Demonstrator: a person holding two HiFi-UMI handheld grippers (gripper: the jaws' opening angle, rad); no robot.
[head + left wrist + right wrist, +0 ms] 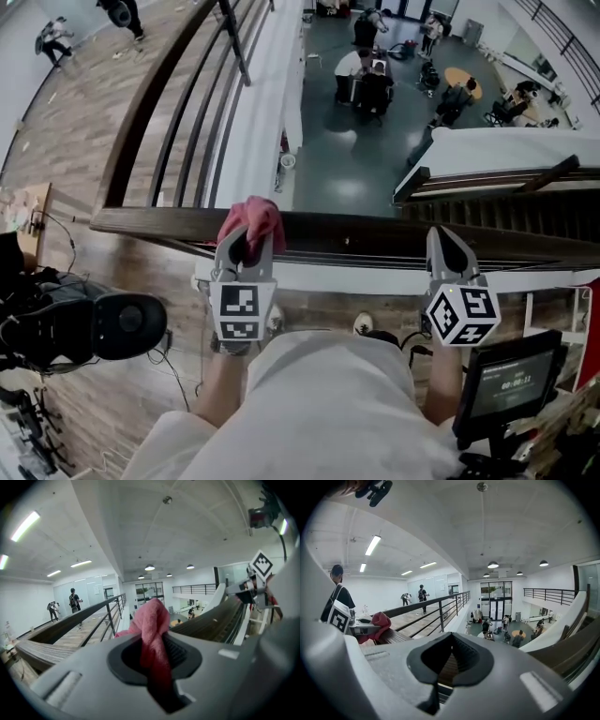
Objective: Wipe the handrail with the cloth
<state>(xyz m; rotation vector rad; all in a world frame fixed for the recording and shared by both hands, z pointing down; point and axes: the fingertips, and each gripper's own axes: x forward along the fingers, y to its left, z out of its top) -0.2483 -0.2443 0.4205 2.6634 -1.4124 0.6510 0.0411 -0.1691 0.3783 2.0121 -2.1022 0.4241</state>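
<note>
A dark wooden handrail (pixel 375 236) runs across the head view, with a second rail (pixel 155 89) leading away at the left. My left gripper (pixel 246 242) rests at the rail near that corner, shut on a pink cloth (pixel 251 218) that bunches over the rail top. In the left gripper view the cloth (pixel 153 623) stands up out of the closed jaws of the left gripper (pixel 157 660). My right gripper (pixel 448 242) sits on the rail farther right, shut and empty. In its own view the right gripper (pixel 445 660) shows wood behind its closed jaws, and the cloth (pixel 378 622) lies at the left.
Beyond the rail is a drop to a lower floor (pixel 347 159) with several people around tables. A black camera (pixel 117 326) stands at my left and a small screen (pixel 511 380) at my right. Metal railing bars (pixel 202 122) run under the side rail.
</note>
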